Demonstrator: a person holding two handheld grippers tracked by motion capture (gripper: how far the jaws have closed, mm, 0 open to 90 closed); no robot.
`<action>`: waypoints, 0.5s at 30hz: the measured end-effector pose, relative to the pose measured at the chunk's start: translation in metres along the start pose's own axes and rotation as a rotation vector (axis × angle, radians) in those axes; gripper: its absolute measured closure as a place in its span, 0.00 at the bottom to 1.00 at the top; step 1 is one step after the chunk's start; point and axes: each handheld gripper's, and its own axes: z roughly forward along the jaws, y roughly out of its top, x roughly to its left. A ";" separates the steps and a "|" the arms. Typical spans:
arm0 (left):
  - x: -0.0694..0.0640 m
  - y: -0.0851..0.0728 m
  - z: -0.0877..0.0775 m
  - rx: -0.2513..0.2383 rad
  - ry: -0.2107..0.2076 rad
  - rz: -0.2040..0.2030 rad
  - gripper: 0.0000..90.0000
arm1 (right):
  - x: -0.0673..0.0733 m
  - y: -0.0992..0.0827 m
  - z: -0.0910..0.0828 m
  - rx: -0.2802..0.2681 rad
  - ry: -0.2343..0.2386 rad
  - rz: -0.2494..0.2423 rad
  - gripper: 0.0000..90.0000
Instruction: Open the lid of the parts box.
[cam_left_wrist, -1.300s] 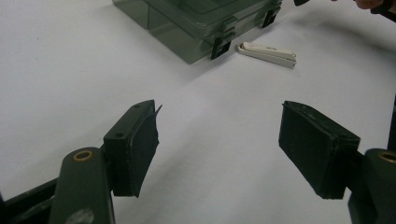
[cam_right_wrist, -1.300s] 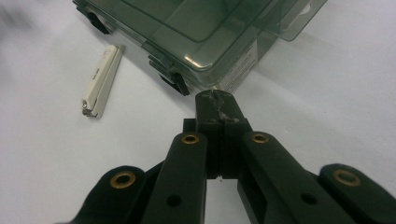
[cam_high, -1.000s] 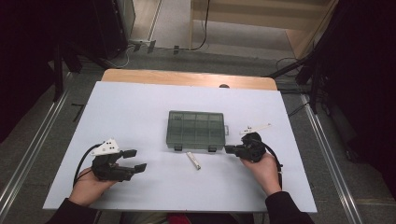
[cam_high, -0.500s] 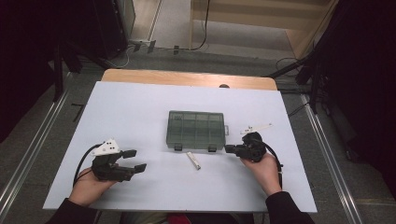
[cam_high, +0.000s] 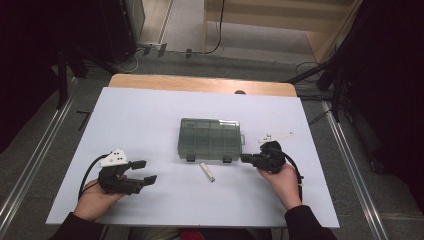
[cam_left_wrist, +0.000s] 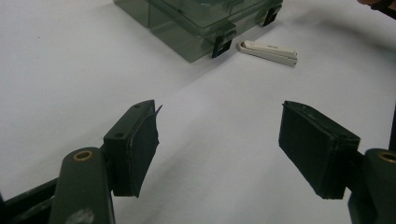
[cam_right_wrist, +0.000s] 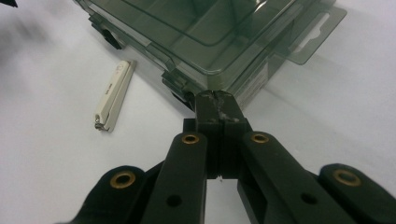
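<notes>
A smoky-green clear compartment box (cam_high: 210, 139) lies closed at the table's middle, with two black latches on its near side. A small white clip-like stick (cam_high: 207, 171) lies just in front of it. My left gripper (cam_high: 145, 171) rests at the front left with its jaws wide apart and nothing between them; in the left gripper view the box (cam_left_wrist: 201, 21) and the white stick (cam_left_wrist: 268, 50) lie ahead. My right gripper (cam_high: 243, 158) is shut, its tip at the box's near right corner; in the right gripper view the closed jaws (cam_right_wrist: 217, 106) meet right at the box edge (cam_right_wrist: 219, 51), the stick (cam_right_wrist: 113, 95) to the left.
The white table (cam_high: 150, 115) has a wooden strip along its far edge. A small white piece (cam_high: 277, 136) lies right of the box, behind the right hand. Metal rails run along both sides, and dark equipment stands beyond.
</notes>
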 end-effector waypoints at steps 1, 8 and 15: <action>0.000 0.000 0.000 0.000 -0.001 -0.001 0.31 | 0.000 0.000 0.000 -0.004 -0.001 0.001 1.00; -0.002 0.001 0.000 -0.013 -0.017 -0.003 0.31 | 0.000 0.002 -0.003 -0.019 -0.006 -0.002 1.00; -0.001 0.001 0.000 -0.008 -0.012 -0.005 0.31 | 0.000 0.006 -0.005 -0.039 -0.001 -0.004 1.00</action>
